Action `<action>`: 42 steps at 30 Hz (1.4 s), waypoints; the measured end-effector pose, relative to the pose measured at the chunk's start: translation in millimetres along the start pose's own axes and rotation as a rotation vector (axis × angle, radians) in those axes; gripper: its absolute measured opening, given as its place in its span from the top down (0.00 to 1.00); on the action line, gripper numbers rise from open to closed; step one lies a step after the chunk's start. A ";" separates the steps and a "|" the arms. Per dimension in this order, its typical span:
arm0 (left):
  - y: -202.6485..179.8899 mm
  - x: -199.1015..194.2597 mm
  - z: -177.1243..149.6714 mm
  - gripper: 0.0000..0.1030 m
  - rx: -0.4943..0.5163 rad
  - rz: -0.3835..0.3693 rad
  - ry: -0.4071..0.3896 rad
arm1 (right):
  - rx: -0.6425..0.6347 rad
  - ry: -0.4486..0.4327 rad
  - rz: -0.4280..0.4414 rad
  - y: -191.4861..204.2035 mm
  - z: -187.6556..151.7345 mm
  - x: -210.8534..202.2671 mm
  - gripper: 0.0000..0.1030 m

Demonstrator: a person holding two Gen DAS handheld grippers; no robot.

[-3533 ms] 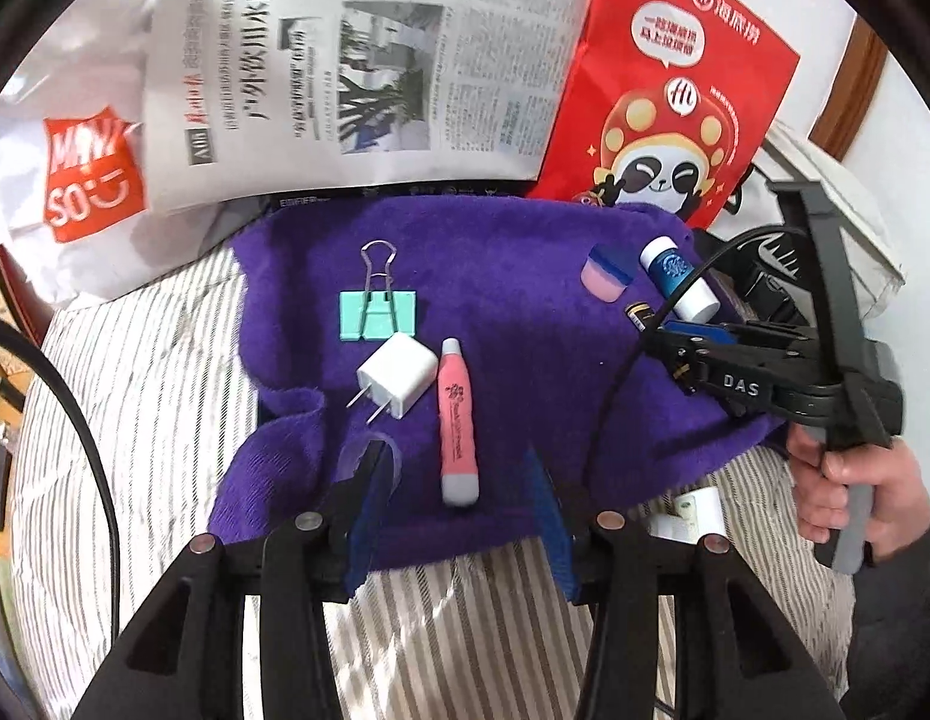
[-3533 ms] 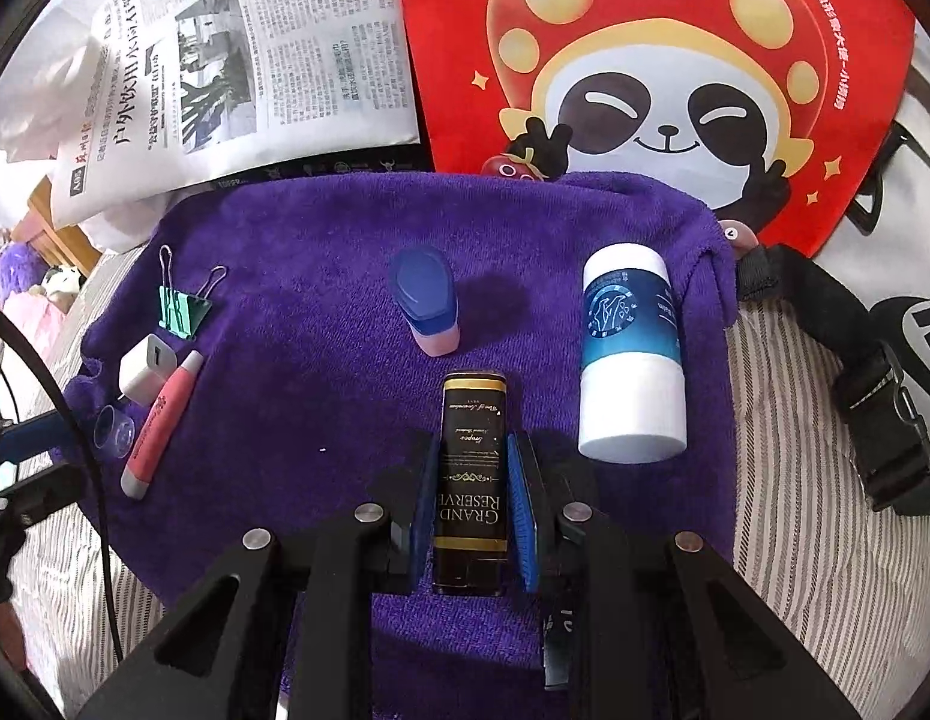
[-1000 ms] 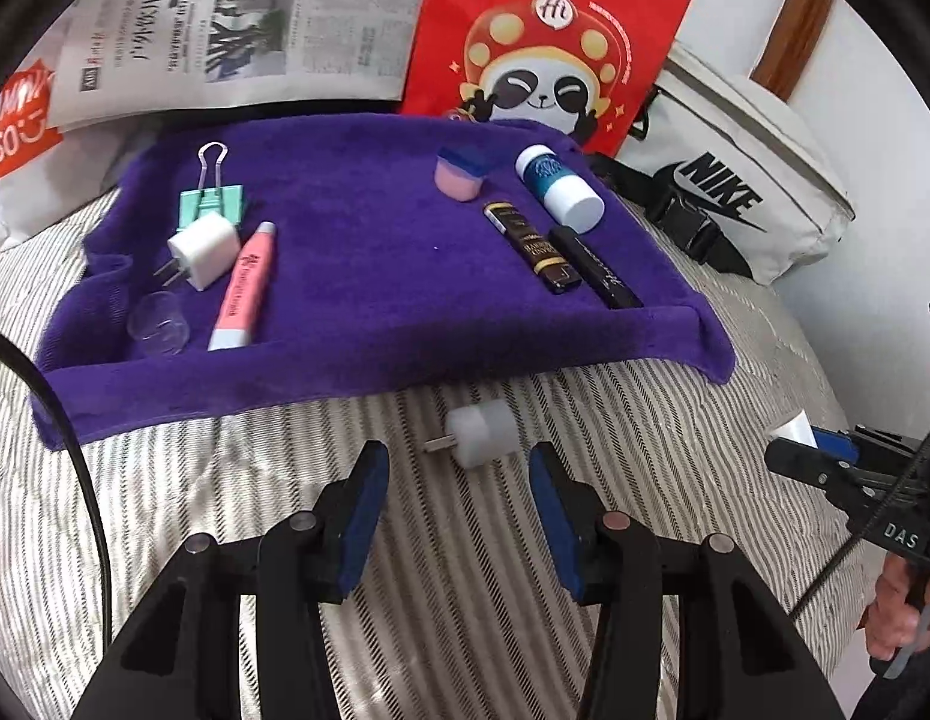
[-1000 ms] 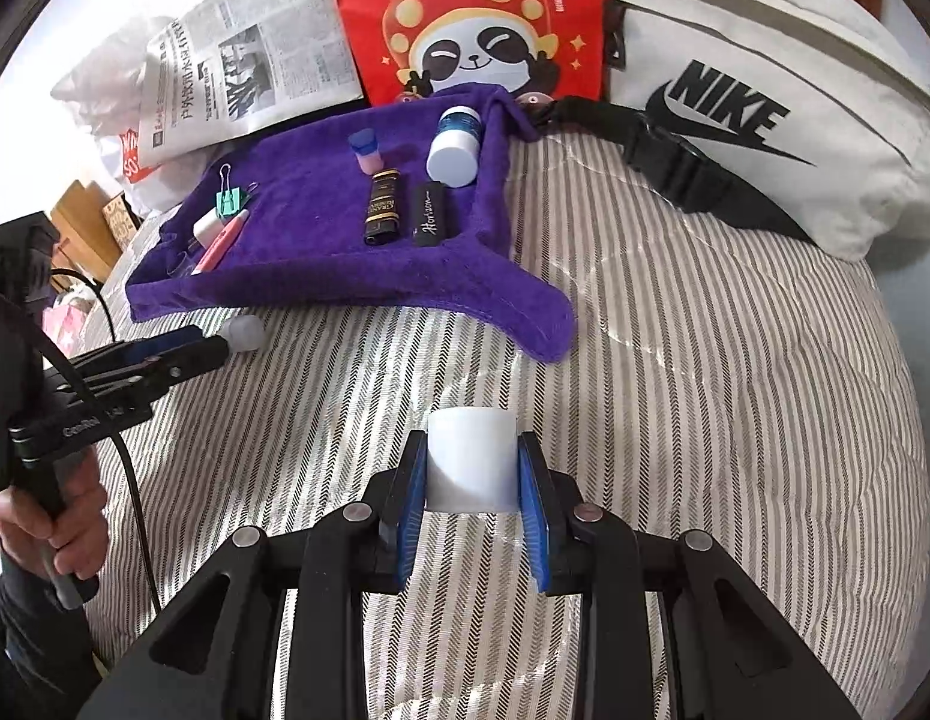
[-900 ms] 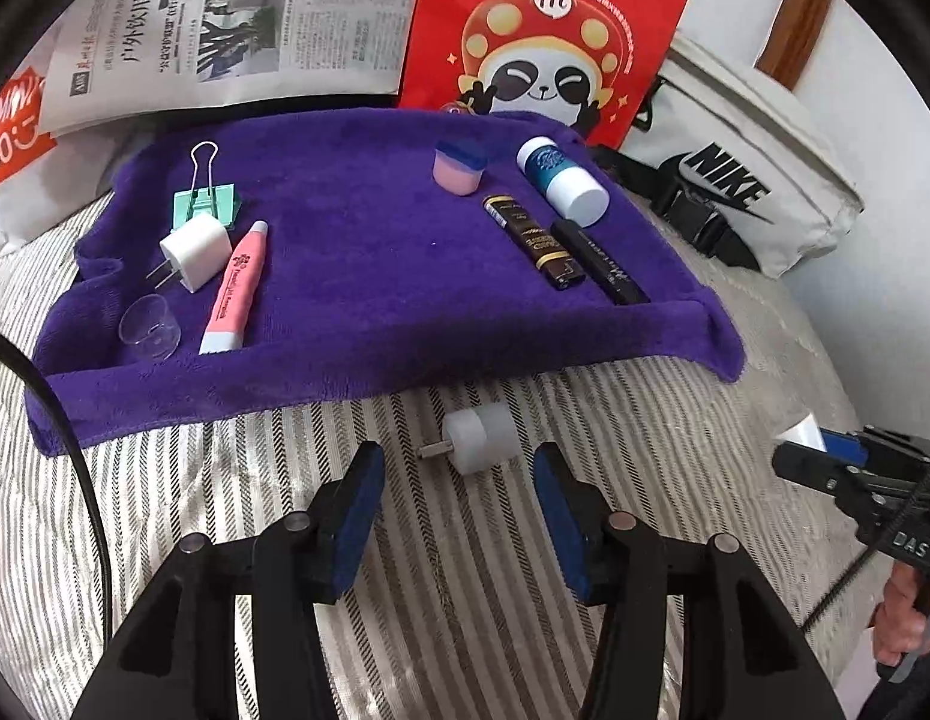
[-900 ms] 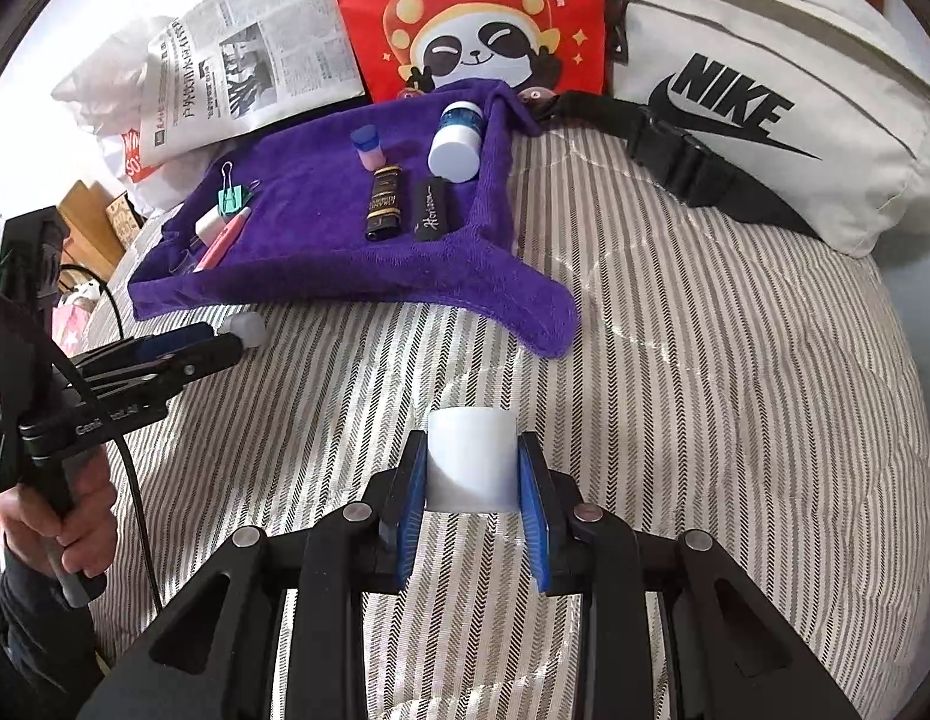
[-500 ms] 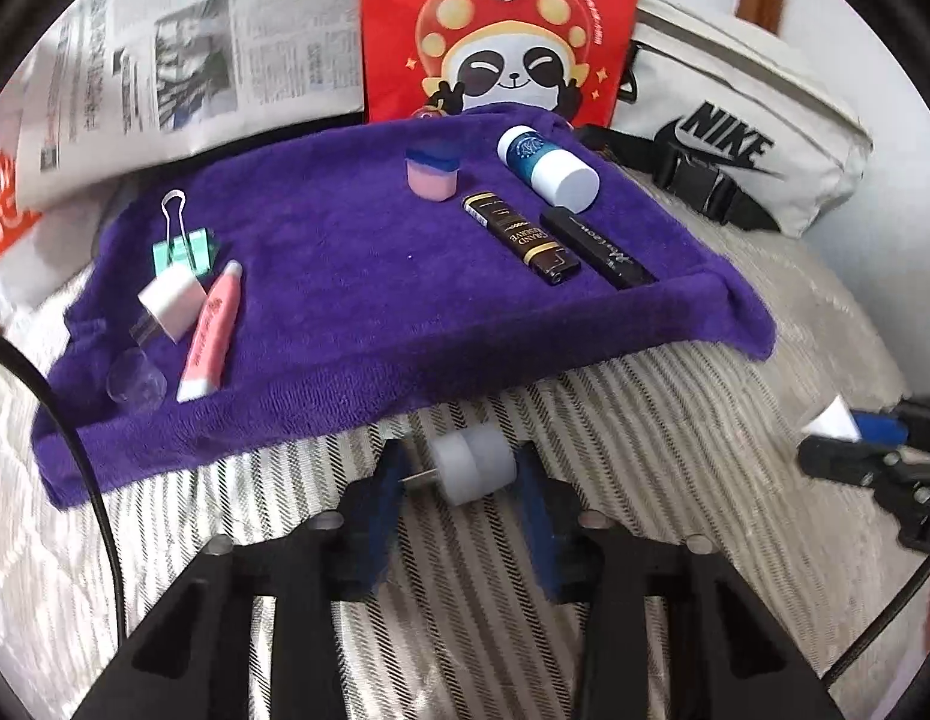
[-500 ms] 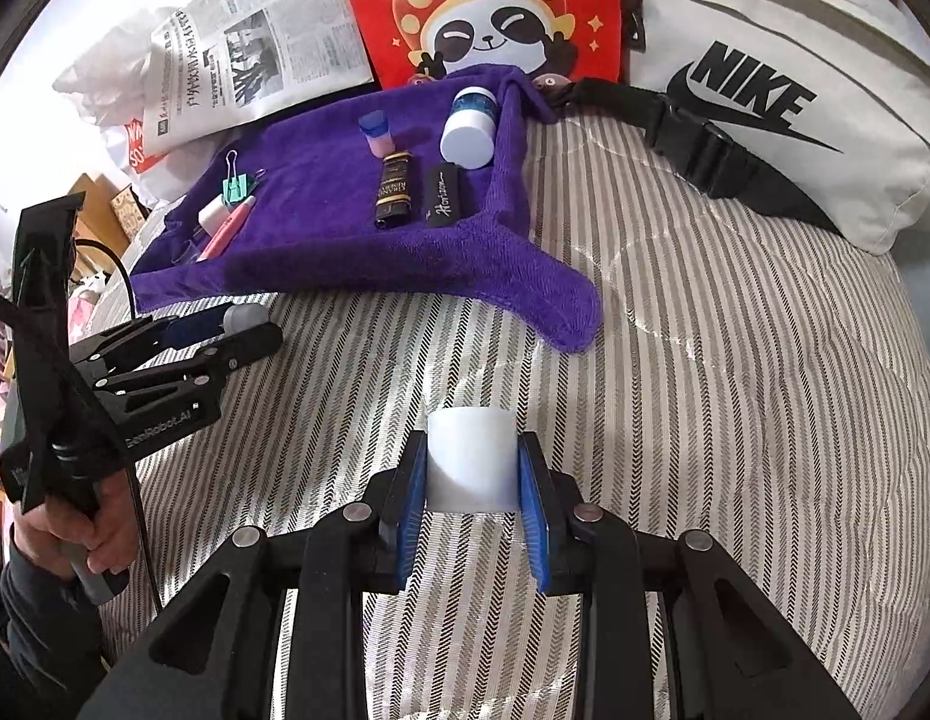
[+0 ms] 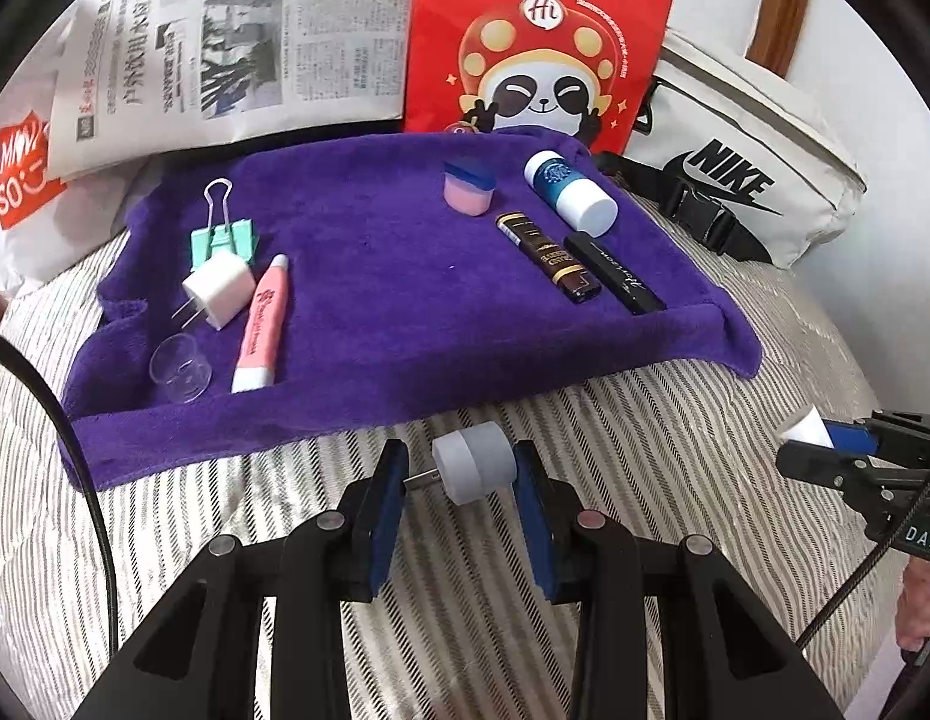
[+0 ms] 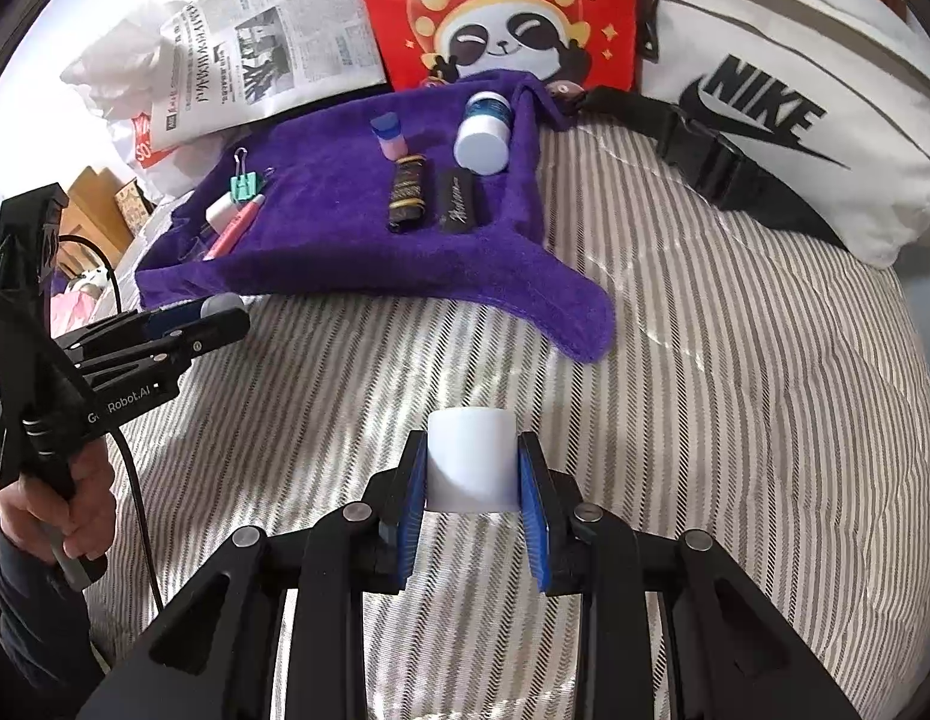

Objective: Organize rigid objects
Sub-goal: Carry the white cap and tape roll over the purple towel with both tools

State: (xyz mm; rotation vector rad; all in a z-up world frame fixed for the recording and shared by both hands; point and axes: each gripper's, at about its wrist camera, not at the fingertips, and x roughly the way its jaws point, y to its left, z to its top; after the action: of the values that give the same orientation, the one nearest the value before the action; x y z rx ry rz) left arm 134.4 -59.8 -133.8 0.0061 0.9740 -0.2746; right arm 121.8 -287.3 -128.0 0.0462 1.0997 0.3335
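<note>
A purple towel (image 9: 393, 300) lies on the striped bed with a green binder clip (image 9: 222, 234), a white charger (image 9: 219, 291), a pink tube (image 9: 262, 324), a clear cup (image 9: 182, 369), a pink-and-blue jar (image 9: 470, 187), a blue-and-white bottle (image 9: 570, 193) and two dark tubes (image 9: 549, 255). My left gripper (image 9: 459, 474) is shut on a round white plug (image 9: 476, 469) just before the towel's front edge. My right gripper (image 10: 470, 480) is shut on a white cylinder (image 10: 471, 456) over the bed, to the right of the towel (image 10: 345, 240).
A red panda bag (image 9: 537, 42), a newspaper (image 9: 225, 42) and a white Nike bag (image 9: 741, 168) stand behind the towel. The striped quilt (image 10: 735, 390) spreads to the right and the front. A wooden door frame (image 9: 777, 6) is at the far right.
My left gripper moved forward around the round plug and shut on it. My right gripper keeps hold of the white cylinder and has drifted slightly.
</note>
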 end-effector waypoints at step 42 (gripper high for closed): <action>115.9 -45.1 24.7 0.67 -0.147 0.082 -0.081 | -0.091 -0.008 0.055 81.4 156.7 98.0 0.72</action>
State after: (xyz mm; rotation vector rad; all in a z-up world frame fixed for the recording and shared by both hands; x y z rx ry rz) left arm 157.6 59.2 -96.6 -0.0980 0.9095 -0.1264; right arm 280.0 -161.9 -124.7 -0.0036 1.0758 0.4319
